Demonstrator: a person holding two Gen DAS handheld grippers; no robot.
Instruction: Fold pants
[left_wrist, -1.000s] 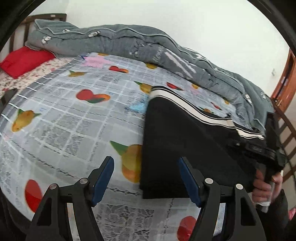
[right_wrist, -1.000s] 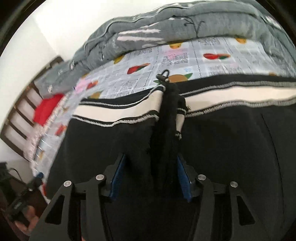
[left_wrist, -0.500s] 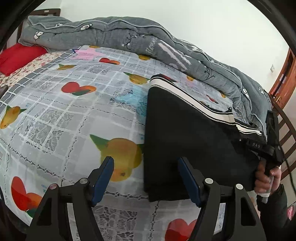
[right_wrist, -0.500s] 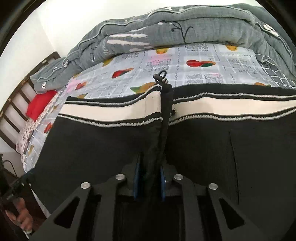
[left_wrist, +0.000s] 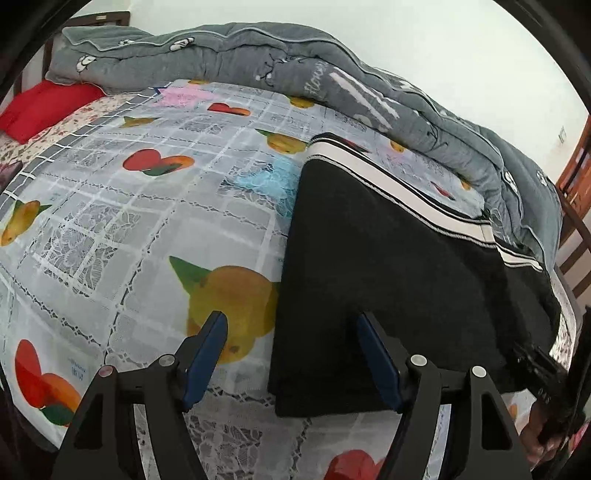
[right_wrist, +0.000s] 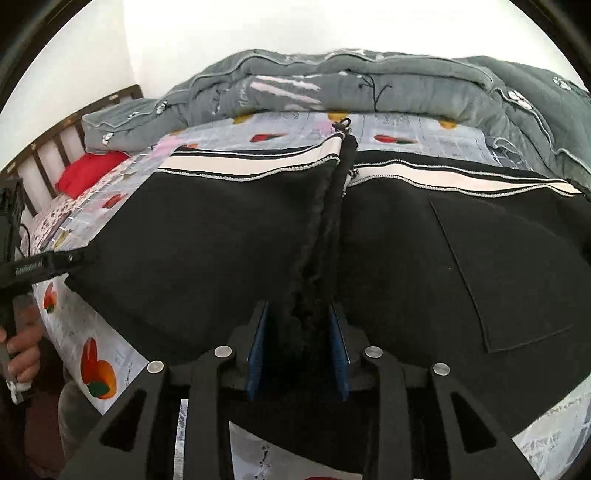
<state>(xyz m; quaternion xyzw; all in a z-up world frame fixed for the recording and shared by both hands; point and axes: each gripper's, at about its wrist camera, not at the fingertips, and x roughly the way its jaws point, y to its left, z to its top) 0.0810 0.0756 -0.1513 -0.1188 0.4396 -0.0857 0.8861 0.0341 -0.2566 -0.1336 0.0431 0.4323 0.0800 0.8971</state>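
Right tool, jaws lately eased yet pinching the near ridge of the black pants on the bed; left tool wide, empty, straddling the left hem; risk: ridge slips, striped waistband skews.

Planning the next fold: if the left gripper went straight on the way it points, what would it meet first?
Probably the near left edge of the black pants, or the fruit-print bedsheet beside it; depth is unclear. The left gripper is open.
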